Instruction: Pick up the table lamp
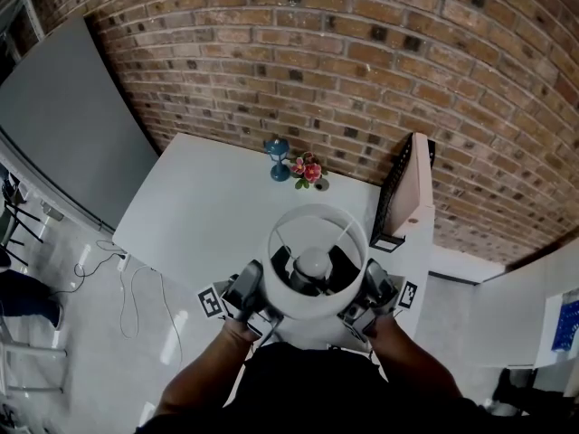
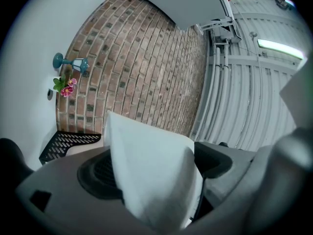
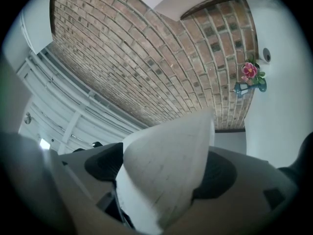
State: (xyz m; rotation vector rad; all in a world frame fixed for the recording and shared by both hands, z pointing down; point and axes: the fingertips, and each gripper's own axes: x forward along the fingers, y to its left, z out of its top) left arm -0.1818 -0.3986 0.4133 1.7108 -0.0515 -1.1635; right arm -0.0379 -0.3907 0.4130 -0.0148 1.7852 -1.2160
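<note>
**Lamp clamped by the shade, both sides**

Head view first. Looking straight down into a white lamp (image 1: 312, 310), held over the near edge of the white worktop (image 1: 208, 215), right in front of the body. Can see the bulb (image 1: 314, 264) in the middle of the round shade (image 1: 317, 212). Pinched on the left by the left hand-held gripper (image 1: 270, 278), one jaw inside the shade wall and one outside. Pinched the same way on the right by the right hand-held gripper (image 1: 355, 280). Can't see the base under the shade, so no telling about contact with the worktop. Further back, by the brick wall (image 1: 362, 70), got a small blue ornament (image 1: 278, 159) with pink flowers (image 1: 307, 170) just beside it. Also a black mesh rack (image 1: 391, 193) standing at the right edge of the worktop, and a grey panel (image 1: 63, 125) off to the left.

Left gripper view. Tilted up toward wall and ceiling. Shows the white shade (image 2: 146, 175) wedged between the two dark pads, pressed and creased there, so clamped on the lamp. Ornament (image 2: 68, 61), flowers (image 2: 64, 86) and rack (image 2: 68, 141) over at the left.

Right gripper view. Same deal, mirrored. Shade (image 3: 166, 165) bent to a point between the jaws, snug against the pads on both sides. Ornament (image 3: 248, 87) and flowers (image 3: 249, 71) tiny at the right, against the brick.
</note>
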